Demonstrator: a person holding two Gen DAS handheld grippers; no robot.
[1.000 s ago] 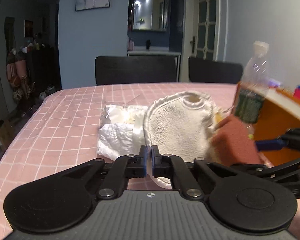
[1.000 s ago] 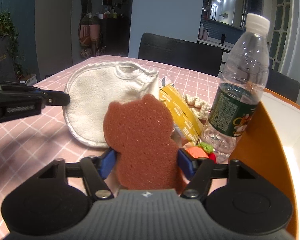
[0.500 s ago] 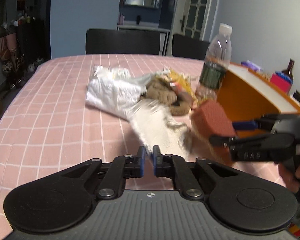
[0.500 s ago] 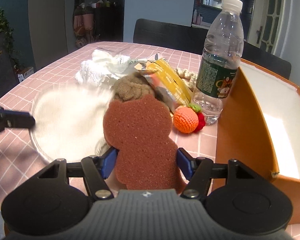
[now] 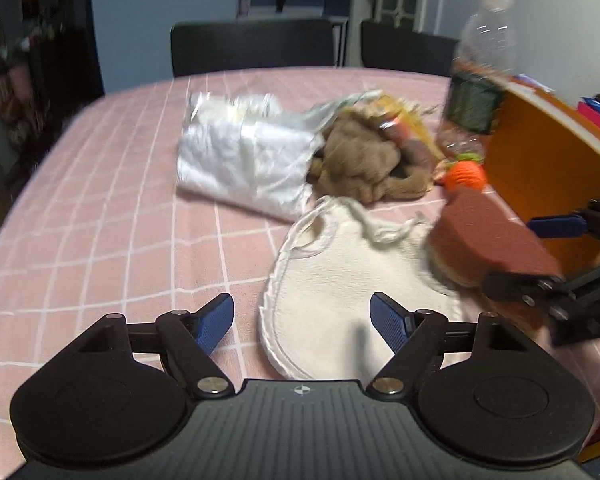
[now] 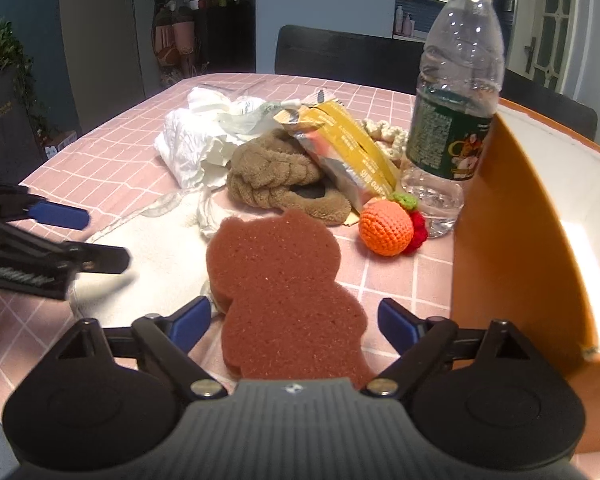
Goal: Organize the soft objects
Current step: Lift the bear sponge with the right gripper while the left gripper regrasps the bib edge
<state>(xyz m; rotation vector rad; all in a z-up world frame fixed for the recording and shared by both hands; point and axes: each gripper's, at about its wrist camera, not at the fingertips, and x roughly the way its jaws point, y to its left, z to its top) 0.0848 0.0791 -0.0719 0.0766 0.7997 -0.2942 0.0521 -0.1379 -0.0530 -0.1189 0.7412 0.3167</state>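
Observation:
A brown bear-shaped sponge point(image 6: 284, 292) lies between the pads of my right gripper point(image 6: 294, 320). Its jaws are opening and the pads stand clear of the sponge's sides. The sponge's front end rests on a white terry bib point(image 5: 340, 280) spread flat on the pink checked tablecloth point(image 5: 120, 220). My left gripper point(image 5: 302, 320) hovers over the bib's near edge, jaws opening wide, holding nothing. From the right wrist view the left gripper point(image 6: 96, 238) sits at the left. In the left wrist view, the right gripper point(image 5: 516, 254) and the sponge point(image 5: 488, 240) are at the right.
Behind the bib lie a brown plush band point(image 6: 276, 180), a crumpled white bag point(image 5: 244, 156), a yellow snack packet point(image 6: 348, 148) and an orange crochet ball point(image 6: 386, 226). A water bottle point(image 6: 456, 100) stands beside an orange-walled box point(image 6: 500, 220) at the right. Dark chairs stand beyond the table.
My left gripper let go of the white bib, which now lies flat, and its jaws swung wide. My right jaws spread off the sponge, which sank onto the bib.

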